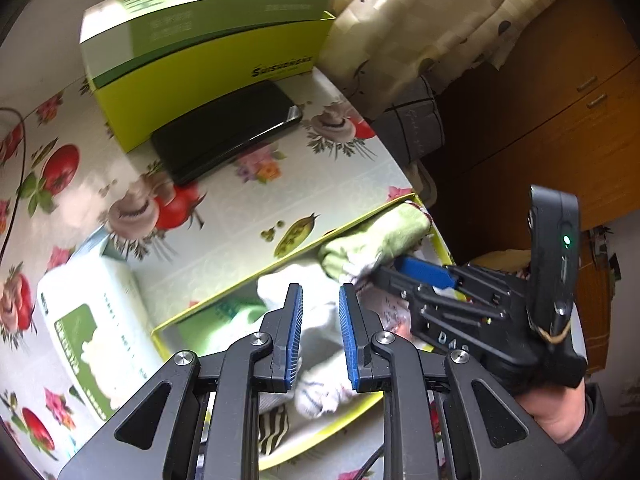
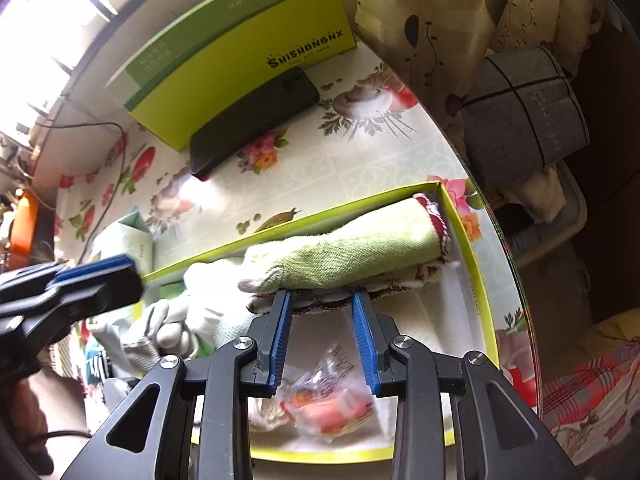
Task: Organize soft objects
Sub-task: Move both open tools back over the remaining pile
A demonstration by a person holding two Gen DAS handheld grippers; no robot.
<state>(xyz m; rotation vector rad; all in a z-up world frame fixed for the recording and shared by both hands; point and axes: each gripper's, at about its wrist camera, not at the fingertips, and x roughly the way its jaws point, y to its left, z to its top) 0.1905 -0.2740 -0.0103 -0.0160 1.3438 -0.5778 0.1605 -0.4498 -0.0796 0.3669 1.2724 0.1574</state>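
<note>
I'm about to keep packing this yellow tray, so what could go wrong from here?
1. Both grippers crowd the shallow yellow-green cardboard tray; the right gripper, jaws open, and the left gripper, jaws open, could collide.
2. The rolled green towel lies on other cloth and may unroll if nudged.
3. The clear plastic packet under the right gripper could get pinched.

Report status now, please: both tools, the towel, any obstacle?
Both tools open: left tool, right tool. Green towel in yellow tray, ungripped. White glove alongside.
</note>
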